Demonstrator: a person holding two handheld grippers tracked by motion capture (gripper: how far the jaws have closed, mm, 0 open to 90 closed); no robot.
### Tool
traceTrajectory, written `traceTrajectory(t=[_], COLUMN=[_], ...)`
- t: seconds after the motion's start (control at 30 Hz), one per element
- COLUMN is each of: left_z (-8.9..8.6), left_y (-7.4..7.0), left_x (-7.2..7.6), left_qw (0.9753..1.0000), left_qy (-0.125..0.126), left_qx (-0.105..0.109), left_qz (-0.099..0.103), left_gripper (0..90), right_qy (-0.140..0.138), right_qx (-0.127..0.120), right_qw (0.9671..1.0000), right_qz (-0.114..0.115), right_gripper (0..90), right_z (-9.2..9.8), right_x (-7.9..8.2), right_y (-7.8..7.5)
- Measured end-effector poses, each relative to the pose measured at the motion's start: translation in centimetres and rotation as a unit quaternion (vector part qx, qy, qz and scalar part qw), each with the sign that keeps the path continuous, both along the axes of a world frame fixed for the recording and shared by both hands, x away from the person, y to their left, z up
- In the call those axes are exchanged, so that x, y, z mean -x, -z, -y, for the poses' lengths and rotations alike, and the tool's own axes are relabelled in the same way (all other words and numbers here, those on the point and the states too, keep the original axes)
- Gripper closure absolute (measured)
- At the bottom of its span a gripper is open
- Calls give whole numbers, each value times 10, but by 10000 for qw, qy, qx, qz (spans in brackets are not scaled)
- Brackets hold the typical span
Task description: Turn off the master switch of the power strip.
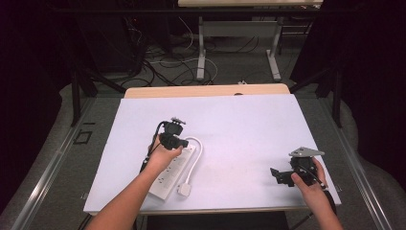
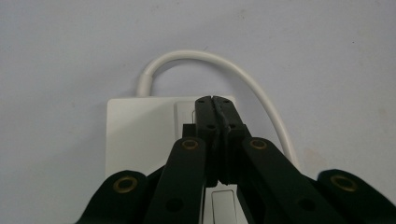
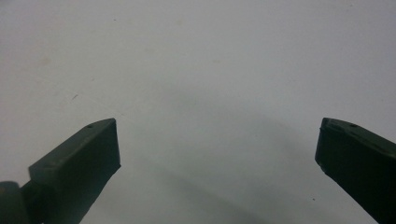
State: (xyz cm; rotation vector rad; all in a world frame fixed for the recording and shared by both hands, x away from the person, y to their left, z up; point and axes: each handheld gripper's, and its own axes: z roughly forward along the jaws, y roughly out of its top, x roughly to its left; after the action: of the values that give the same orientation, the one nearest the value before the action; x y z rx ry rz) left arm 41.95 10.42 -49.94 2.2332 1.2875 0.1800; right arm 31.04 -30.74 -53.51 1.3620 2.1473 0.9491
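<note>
White power strip (image 1: 173, 171) under pressed-together left tongs (image 2: 215, 100) (right tongs (image 3: 217, 144) spread, over bare table (image 1: 249, 124)).

This looks like a lab or a test room. A white table (image 1: 249, 129) stands in the middle. Behind the table, many black cables (image 1: 158, 67) lie in a tangle on the grey floor (image 1: 230, 67). Also behind the table stands another desk with white metal legs (image 1: 201, 48). Dark curtains (image 1: 364, 72) hang on both sides of the table.
</note>
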Motion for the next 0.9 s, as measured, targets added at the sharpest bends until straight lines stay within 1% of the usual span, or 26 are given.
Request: traceTrajectory(t=[0.03,0.07,0.1,0.17,0.2,0.27,0.4,0.47,0.57,0.6,0.67,0.8,0.87,0.9], left_z=[0,2,2,3,3,4,4,4,4,4,5,8,9,9], left_y=[1,3,4,6,7,10,13,14,14,15,15,15,14,15], left_x=[-1,-1,-3,-3,-4,-4,-6,-6,-6,-6,-5,-3,-4,-4], left_qw=[10000,9999,10000,9999,10000,9999,9998,9999,9999,9999,9999,9997,9996,9996], left_qy=[-10,-74,-31,-46,-23,-74,-57,-77,-61,-39,-28,27,9,-12], left_qx=[-15,51,21,-35,-43,-51,-82,-47,-77,-92,-98,-232,-268,-279], left_qz=[-38,-66,-65,-119,-73,-108,-170,-142,-141,-96,-91,-61,-103,-104], left_gripper=[900,900,900,900,900,900,900,900,900,900,900,900,900,900], right_qy=[-2,-2,0,5,-3,5,-4,2,-35,-35,-42,-47,-19,-47], right_qx=[3,6,1,0,16,16,-5,-13,2,2,10,15,28,32], right_qw=[10000,10000,10000,10000,10000,10000,10000,10000,10000,10000,10000,10000,10000,10000], right_qz=[0,4,-1,-9,-6,-7,-11,-29,-21,-21,-24,-16,-6,-14], right_gripper=[0,0,0,0,0,0,0,0,0,0,0,0,0,0], right_z=[0,0,0,0,0,0,0,0,-1,-1,-1,-1,-2,-2], right_x=[0,0,0,0,0,0,0,0,0,0,0,0,0,0], right_y=[0,0,0,0,0,0,1,1,1,1,1,1,1,2])
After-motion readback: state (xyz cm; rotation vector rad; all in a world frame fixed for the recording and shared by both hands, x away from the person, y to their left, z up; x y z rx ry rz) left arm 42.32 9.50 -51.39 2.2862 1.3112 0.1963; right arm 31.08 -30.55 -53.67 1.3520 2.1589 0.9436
